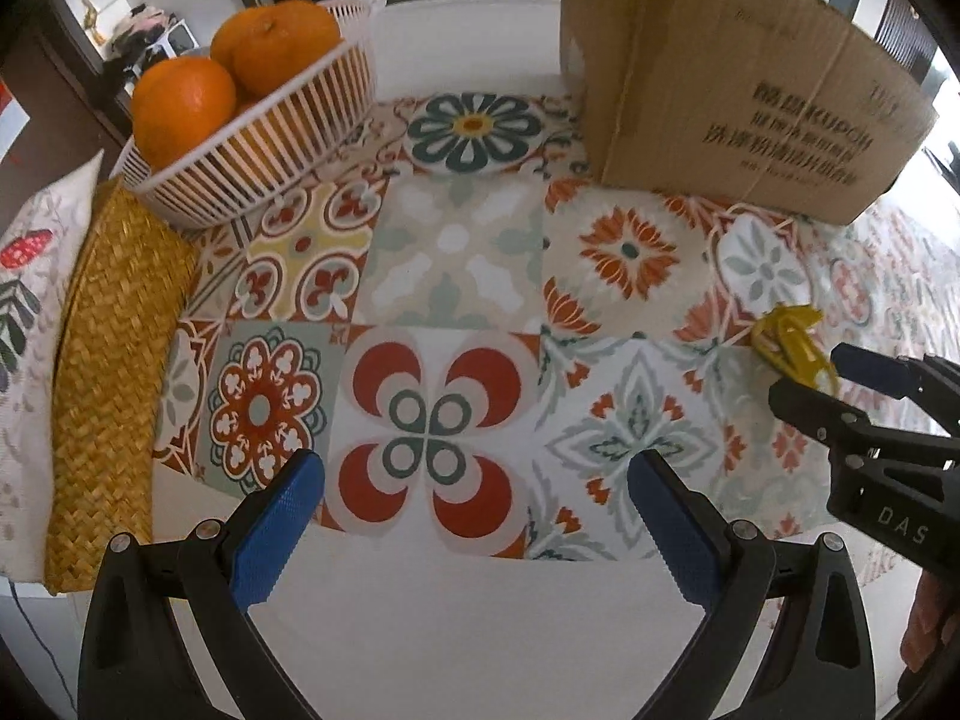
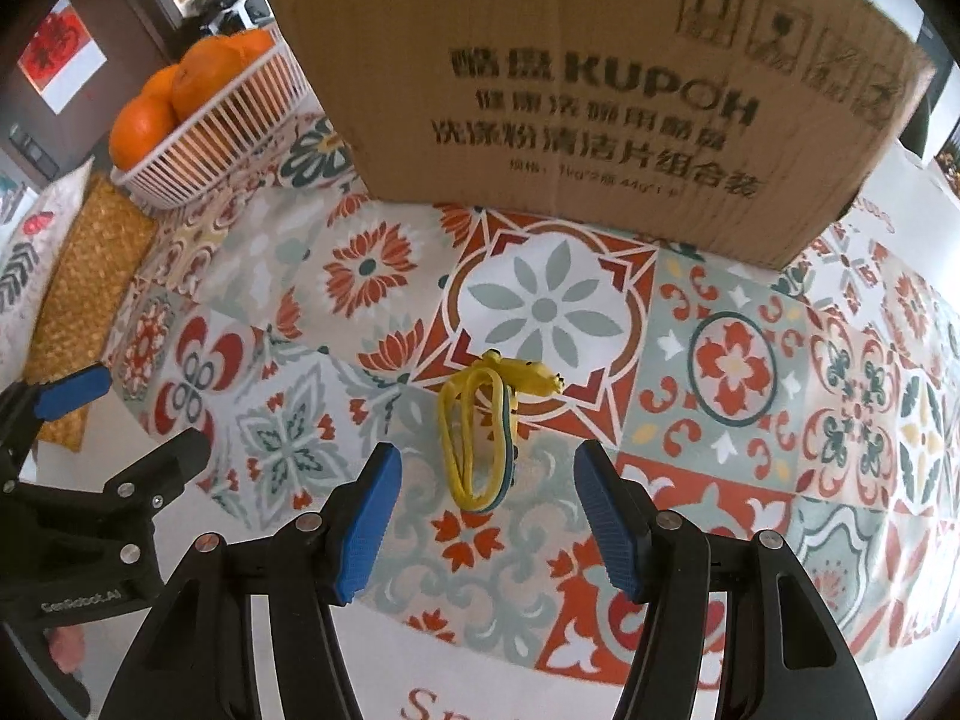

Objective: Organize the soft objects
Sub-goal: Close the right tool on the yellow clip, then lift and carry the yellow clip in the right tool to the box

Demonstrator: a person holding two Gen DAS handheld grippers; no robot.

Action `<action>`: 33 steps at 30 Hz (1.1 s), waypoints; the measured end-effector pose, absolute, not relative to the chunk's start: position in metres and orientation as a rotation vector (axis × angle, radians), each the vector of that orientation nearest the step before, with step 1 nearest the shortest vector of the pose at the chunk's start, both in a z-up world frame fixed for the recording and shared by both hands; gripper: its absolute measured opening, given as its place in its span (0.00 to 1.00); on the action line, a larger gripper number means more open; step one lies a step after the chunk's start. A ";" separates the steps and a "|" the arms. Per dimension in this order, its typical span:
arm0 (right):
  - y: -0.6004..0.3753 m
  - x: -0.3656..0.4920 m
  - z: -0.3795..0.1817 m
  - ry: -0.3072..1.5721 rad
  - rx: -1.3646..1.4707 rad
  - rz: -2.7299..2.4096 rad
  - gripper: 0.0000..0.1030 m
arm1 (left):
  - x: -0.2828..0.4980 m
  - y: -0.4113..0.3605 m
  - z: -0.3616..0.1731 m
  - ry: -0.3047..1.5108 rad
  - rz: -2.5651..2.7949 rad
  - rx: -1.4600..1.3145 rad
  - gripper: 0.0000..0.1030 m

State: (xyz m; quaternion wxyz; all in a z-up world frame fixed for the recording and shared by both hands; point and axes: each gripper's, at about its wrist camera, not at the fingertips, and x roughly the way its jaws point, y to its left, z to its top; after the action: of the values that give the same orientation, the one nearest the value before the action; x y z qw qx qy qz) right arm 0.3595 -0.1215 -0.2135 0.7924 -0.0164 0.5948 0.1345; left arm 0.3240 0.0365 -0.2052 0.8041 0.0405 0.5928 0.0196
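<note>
Left wrist view
Surface: patterned tablecloth [image 1: 456, 252] over a white table, a dim room behind.
Around it: basket [image 1: 252, 156] of oranges [image 1: 180, 102] at far left, woven mat [image 1: 108, 360] by the left edge, cardboard box [image 1: 720, 90] at far right.
Left gripper [image 1: 474, 516]: spread wide, holding nothing, above bare cloth.
Toy: small yellow toy [image 1: 789, 336] lies on the cloth at right, partly hidden by the right gripper [image 1: 816, 372], whose state I cannot tell from this side.

Right wrist view
Right gripper [image 2: 486, 516]: released, empty, the toy [image 2: 480, 438] just ahead between the finger lines, not touched.
Toy's place: flat on the cloth, in front of the box [image 2: 600, 108], apart from it.
Handling: looks light, rubbery and floppy, a long looped body; a pinch across the doubled loop should hold best, and it may sag or slip.
Hard to tell: its exact figure; the box's inside is out of view.
</note>
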 end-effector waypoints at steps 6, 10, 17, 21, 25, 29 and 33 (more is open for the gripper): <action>-0.115 0.368 -0.229 1.297 -0.048 0.291 0.60 | 0.329 0.038 -0.215 1.296 0.046 0.083 1.00; -0.113 0.372 -0.232 1.283 -0.044 0.286 0.56 | 0.333 0.038 -0.214 1.299 0.045 0.074 1.00; -0.114 0.372 -0.231 1.267 -0.055 0.276 0.28 | 0.333 0.034 -0.209 1.278 0.040 0.076 1.00; -0.121 0.367 -0.225 1.270 -0.024 0.280 0.25 | 0.329 0.030 -0.200 1.255 0.034 0.084 1.00; -0.133 0.356 -0.213 1.254 0.013 0.277 0.24 | 0.326 0.024 -0.190 1.233 0.020 0.087 1.00; -0.139 0.346 -0.199 1.233 0.043 0.274 0.24 | 0.323 0.018 -0.178 1.204 0.006 0.095 1.00; -0.148 0.337 -0.187 1.210 0.063 0.262 0.24 | 0.319 0.010 -0.164 1.168 -0.010 0.107 1.00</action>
State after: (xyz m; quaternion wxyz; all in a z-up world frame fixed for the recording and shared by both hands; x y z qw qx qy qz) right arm 0.3371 -0.1480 -0.1865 0.8139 0.0295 0.5671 0.1227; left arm 0.3188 0.0103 -0.1636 0.8330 0.0504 0.5509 -0.0047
